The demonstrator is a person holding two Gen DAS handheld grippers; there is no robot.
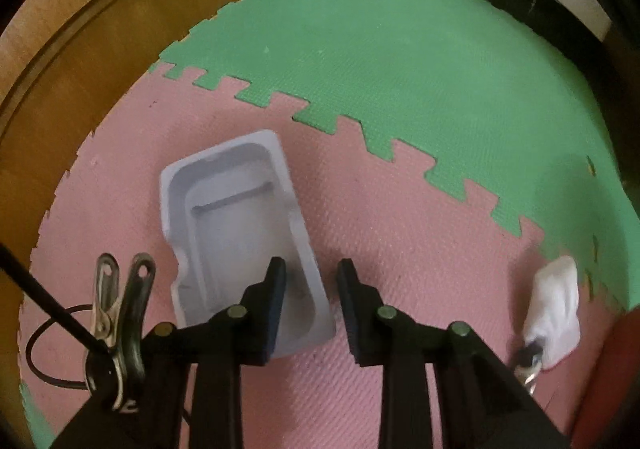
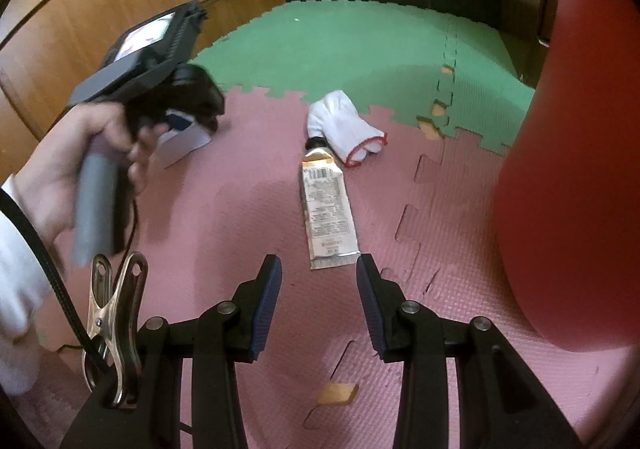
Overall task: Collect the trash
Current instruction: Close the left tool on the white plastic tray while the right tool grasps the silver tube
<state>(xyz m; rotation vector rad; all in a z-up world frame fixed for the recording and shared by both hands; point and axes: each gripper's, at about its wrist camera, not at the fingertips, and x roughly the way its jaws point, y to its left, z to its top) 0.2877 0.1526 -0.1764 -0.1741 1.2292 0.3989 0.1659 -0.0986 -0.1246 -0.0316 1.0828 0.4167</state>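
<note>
**Left gripper on the tray wall, right gripper above the tube**

Left gripper [image 1: 310, 269]: your jaws straddle the right-hand wall of the white plastic tray [image 1: 236, 225], one finger inside the cavity, the other outside on the pink mat [image 1: 420, 233]. A gap shows beside the outer finger, so you have no confirmed pinch; log it as open around the rim, not gripping. The tray lies flat on the mat, long axis running away from you, near end under your fingers.

Right gripper [image 2: 318, 269]: jaws stand apart and empty. The squeezed tube [image 2: 328, 209] lies flat just ahead, crimped end nearest, close to the right finger and slightly right of centre. The tube's cap end touches the rolled white cloth with red trim [image 2: 344, 125], which lies by the seam between the pink mat and the green mat [image 2: 360, 41].

Progress, judged: early. Nothing is lifted; tray, tube and cloth all lie on the floor. A bin is not clearly seen; the large red object [image 2: 572, 169] at right might be one, but you cannot tell.

Surroundings: your left hand [image 2: 60, 177] with its handle shows in the right view, bent over the tray. Wooden panelling [image 1: 80, 29] borders the mats.
</note>
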